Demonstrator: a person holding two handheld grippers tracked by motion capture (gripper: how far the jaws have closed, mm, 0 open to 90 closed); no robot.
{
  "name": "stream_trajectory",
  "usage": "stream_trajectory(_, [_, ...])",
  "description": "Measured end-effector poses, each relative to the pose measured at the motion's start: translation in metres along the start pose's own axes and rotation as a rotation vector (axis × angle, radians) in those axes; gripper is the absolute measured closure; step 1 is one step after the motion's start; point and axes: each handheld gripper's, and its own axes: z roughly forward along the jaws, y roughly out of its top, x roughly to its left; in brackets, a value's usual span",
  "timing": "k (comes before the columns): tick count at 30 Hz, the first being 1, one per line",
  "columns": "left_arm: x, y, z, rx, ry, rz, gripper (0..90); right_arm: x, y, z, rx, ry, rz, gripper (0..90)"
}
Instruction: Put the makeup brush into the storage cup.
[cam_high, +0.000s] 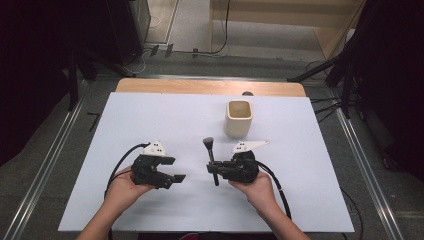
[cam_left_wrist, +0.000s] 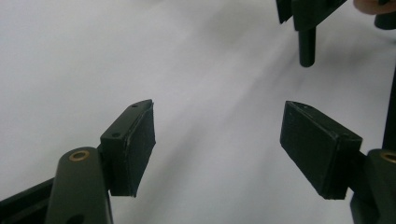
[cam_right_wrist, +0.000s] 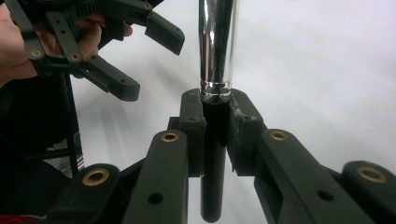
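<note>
A makeup brush (cam_high: 211, 155) with a black handle, a chrome ferrule (cam_right_wrist: 217, 46) and a dark bristle head lies level just above the white table top (cam_high: 150, 115). My right gripper (cam_high: 214, 169) is shut on its black handle, seen close up in the right gripper view (cam_right_wrist: 215, 100). The bristle head points away from me toward the cup (cam_high: 238, 119). My left gripper (cam_high: 175, 169) sits to the left of the brush with its jaws wide apart and nothing between them (cam_left_wrist: 219, 126). The handle's butt end (cam_left_wrist: 307, 46) shows beyond the left jaws, apart from them.
A cream, square-mouthed cup stands upright on the white top behind the brush. A wooden strip (cam_high: 210, 87) runs along the table's far edge. Cables trail from both grippers toward me. Dark stands and floor rails flank the table.
</note>
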Motion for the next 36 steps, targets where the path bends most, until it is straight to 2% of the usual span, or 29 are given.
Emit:
stream_trajectory(4, [0.0, -0.003, -0.003, -0.005, 0.008, 0.0, 27.1, 0.0, 0.003, -0.001, 0.0, 0.002, -0.013, 79.6])
stream_trajectory(11, [0.002, -0.011, -0.006, -0.004, 0.016, -0.031, 27.0, -0.001, 0.007, -0.001, -0.002, -0.002, -0.022, 79.7])
stream_trajectory(16, [0.003, -0.015, -0.008, -0.001, 0.022, -0.038, 26.4, -0.002, 0.01, -0.002, -0.006, -0.006, -0.019, 79.7])
stream_trajectory(22, [0.003, -0.019, -0.012, 0.014, 0.036, -0.037, 25.5, -0.004, 0.011, -0.003, -0.003, -0.009, -0.019, 79.7])
stream_trajectory(26, [0.005, -0.022, -0.013, 0.019, 0.037, -0.049, 25.1, -0.005, 0.011, -0.004, -0.004, -0.013, -0.016, 79.6])
stream_trajectory(30, [0.005, -0.023, -0.014, 0.028, 0.057, -0.062, 24.1, -0.005, 0.011, -0.004, -0.006, -0.014, -0.017, 79.7])
stream_trajectory(33, [0.005, -0.025, -0.015, 0.026, 0.055, -0.063, 23.5, -0.005, 0.012, -0.005, -0.007, -0.016, -0.017, 79.6])
stream_trajectory(36, [0.006, -0.027, -0.017, 0.029, 0.029, -0.06, 21.6, -0.006, 0.012, -0.007, -0.011, -0.018, -0.019, 79.7])
